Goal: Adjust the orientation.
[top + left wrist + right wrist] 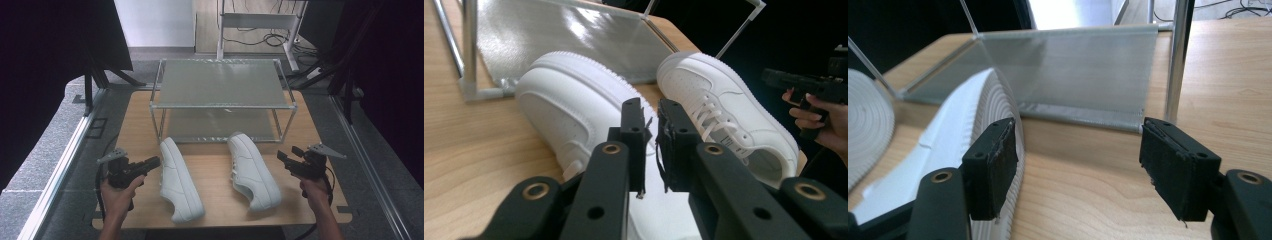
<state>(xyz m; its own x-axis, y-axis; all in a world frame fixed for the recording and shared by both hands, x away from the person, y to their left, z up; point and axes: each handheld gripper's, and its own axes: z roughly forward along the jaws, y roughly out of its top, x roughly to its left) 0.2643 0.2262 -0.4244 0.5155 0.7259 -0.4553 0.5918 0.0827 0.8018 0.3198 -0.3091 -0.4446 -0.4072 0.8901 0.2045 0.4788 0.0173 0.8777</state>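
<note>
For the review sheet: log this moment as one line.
left gripper: nearly shut, empty, beside left shoe | right gripper: open, empty, beside right shoe | rack: empty

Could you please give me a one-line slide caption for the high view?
Two white sneakers lie on their sides before a two-tier rack, flanked by the left gripper and right gripper.

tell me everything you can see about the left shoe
The left shoe is a plain white low-top sneaker that looks like smooth leather, with a thick ribbed white sole. It lies tipped on its side on the wooden table, one end pointing toward the rack and the other toward the person. It sits apart from the right shoe. The left gripper is close beside it with its jaws nearly together, gripping nothing; whether it touches the shoe is unclear.
</note>
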